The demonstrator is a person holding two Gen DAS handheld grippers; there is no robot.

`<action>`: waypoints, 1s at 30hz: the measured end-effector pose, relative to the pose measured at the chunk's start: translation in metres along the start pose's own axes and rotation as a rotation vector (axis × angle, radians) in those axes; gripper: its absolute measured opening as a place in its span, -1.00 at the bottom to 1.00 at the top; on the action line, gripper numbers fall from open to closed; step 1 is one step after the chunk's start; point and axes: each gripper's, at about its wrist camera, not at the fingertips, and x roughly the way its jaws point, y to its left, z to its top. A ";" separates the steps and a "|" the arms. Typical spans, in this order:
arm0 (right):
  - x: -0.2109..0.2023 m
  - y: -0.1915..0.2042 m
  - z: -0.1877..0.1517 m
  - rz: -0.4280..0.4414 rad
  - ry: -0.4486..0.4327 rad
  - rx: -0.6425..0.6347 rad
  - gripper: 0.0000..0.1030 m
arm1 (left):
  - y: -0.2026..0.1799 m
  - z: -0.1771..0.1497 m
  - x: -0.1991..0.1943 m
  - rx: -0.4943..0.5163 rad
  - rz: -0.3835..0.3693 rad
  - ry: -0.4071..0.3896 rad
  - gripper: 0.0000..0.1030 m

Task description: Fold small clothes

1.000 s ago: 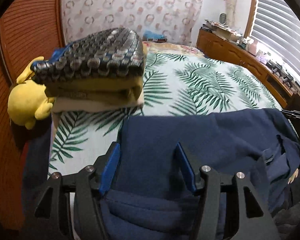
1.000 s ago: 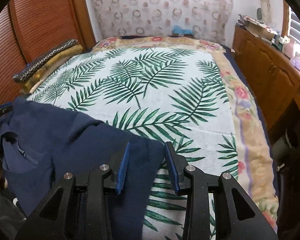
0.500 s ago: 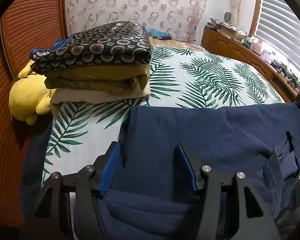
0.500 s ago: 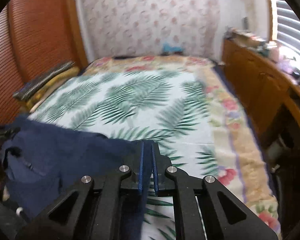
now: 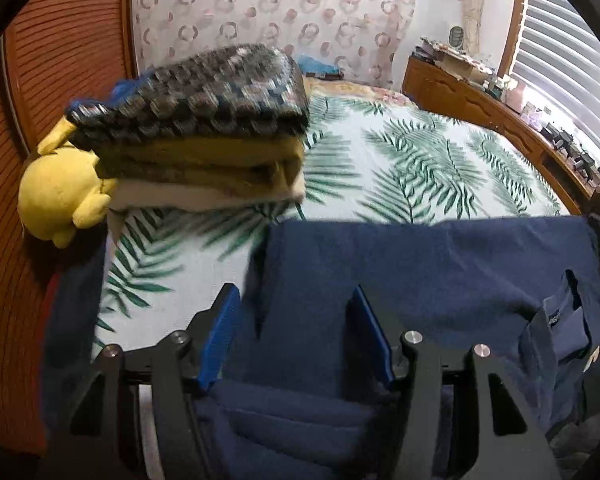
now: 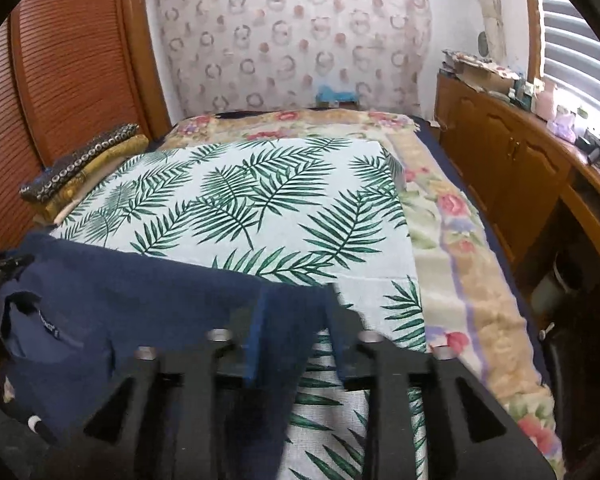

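Observation:
A navy blue garment lies spread across the near end of the bed. Its collar and label are at the right of the left wrist view. My left gripper is open, its blue pads apart on either side of a bunched fold of the cloth without pressing it. In the right wrist view the same navy garment fills the lower left. My right gripper is opening; the cloth's right edge runs between its jaws, which stand apart from it.
A palm-leaf cover tops the bed. A stack of folded clothes sits at the far left beside a yellow plush toy. A wooden louvred door lines the left side. Along the right runs a cluttered wooden cabinet.
My right gripper shut on the garment's edge half a second ago and now stands apart again, slightly higher. The left gripper is unchanged.

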 end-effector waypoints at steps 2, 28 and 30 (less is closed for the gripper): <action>0.006 0.001 -0.002 0.013 0.021 -0.011 -0.13 | 0.004 0.008 -0.010 0.000 0.000 -0.023 0.12; 0.043 0.004 -0.010 0.016 0.136 -0.035 0.17 | 0.014 0.039 0.035 0.124 -0.150 0.191 -0.41; 0.044 0.007 -0.009 0.049 0.147 -0.038 -0.17 | 0.011 0.037 0.034 0.132 -0.151 0.196 -0.61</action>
